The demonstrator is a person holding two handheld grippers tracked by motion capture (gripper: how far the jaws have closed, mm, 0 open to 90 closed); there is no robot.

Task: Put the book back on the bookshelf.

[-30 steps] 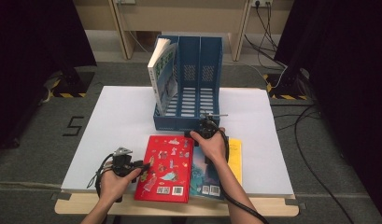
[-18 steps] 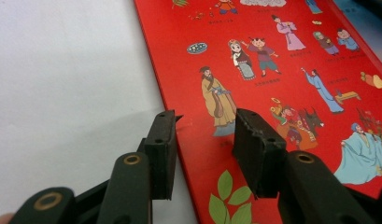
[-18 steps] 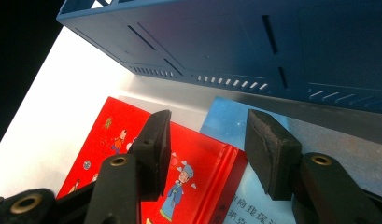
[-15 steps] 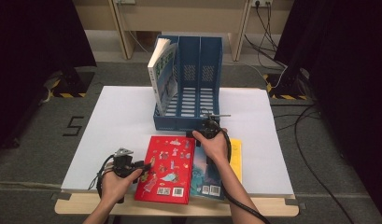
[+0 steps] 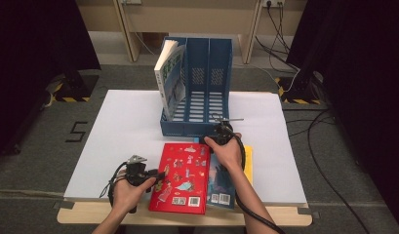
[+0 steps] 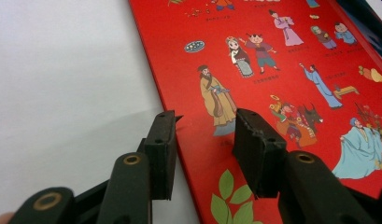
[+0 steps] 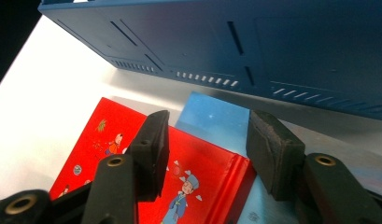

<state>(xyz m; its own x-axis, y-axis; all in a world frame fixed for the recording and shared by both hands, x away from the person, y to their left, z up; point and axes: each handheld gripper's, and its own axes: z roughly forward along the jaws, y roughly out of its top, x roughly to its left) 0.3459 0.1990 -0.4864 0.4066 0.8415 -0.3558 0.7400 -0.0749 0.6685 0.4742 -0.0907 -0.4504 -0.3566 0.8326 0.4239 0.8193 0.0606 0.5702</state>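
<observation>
In the high view, the white counter [image 5: 114, 131] has broad bare room at the left of the frame and a narrower strip at the right; the red book [image 5: 181, 176] lies flat at lower centre, its near edge close to the counter's front edge, overlapping a blue book [image 5: 222, 181] with a yellow one [image 5: 248, 158] under that. The left gripper [image 5: 158, 174] sits at the red book's left edge; the right gripper [image 5: 214, 138] is at its upper right corner, just below the blue file rack [image 5: 209, 80], whose leftmost slot holds a leaning book [image 5: 169, 78]. In the left gripper view, the fingers [image 6: 163, 154] stand partly open, straddling the red book's [image 6: 272, 70] edge without pressing. In the right gripper view, the fingers [image 7: 153, 149] have just been opening and gape wide above the red book's [image 7: 114, 140] corner, gripping nothing, the rack [image 7: 272, 46] near.
</observation>
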